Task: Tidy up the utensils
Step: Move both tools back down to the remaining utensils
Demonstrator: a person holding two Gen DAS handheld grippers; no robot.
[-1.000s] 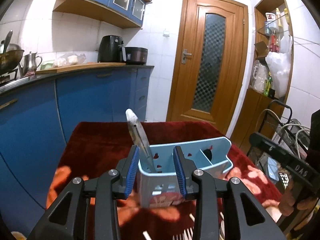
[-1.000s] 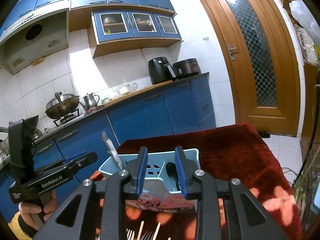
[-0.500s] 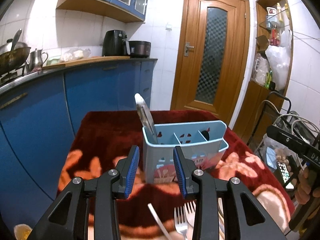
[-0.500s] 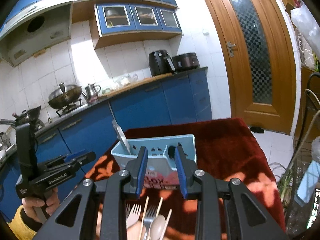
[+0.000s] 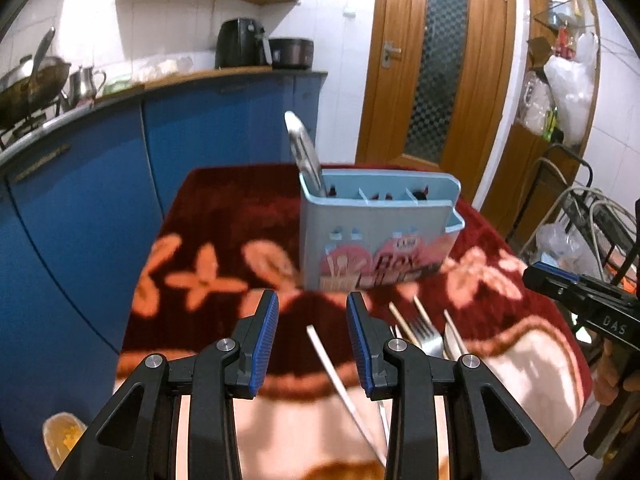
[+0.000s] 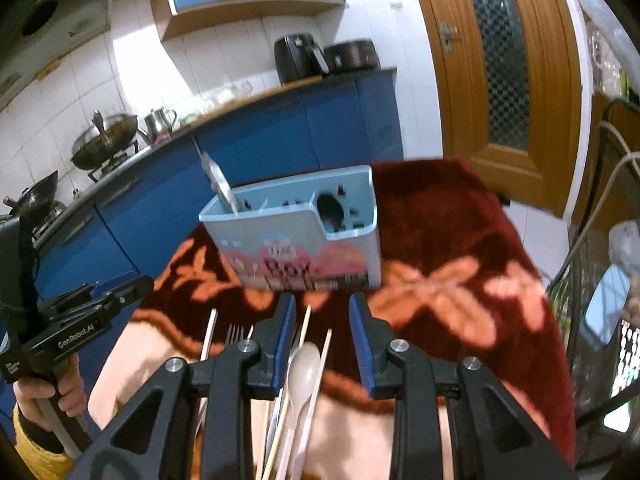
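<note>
A light blue utensil caddy (image 5: 376,232) (image 6: 304,240) stands on the red flowered tablecloth (image 5: 224,216). A metal utensil (image 5: 304,152) (image 6: 220,186) leans out of its left compartment, and a dark spoon (image 6: 330,208) sits in the right one. Loose on the cloth in front lie a fork (image 5: 422,330) (image 6: 234,334), chopsticks (image 6: 320,364), a pale plastic spoon (image 6: 302,372) and a white stick (image 5: 336,372). My left gripper (image 5: 312,304) hovers open short of the caddy, holding nothing. My right gripper (image 6: 322,308) is open above the spoon and chopsticks, not gripping them.
Blue cabinets (image 5: 80,200) and a counter with a wok (image 6: 104,140), a kettle and an air fryer (image 5: 240,44) run along the left. A wooden door (image 5: 436,64) stands behind the table. A wire rack (image 5: 592,216) with cables is at the right.
Both grippers have drawn back from the caddy and tipped downward. The caddy now sits farther off, and the loose utensils on the cloth have come into view. Jaw gaps are unchanged.
</note>
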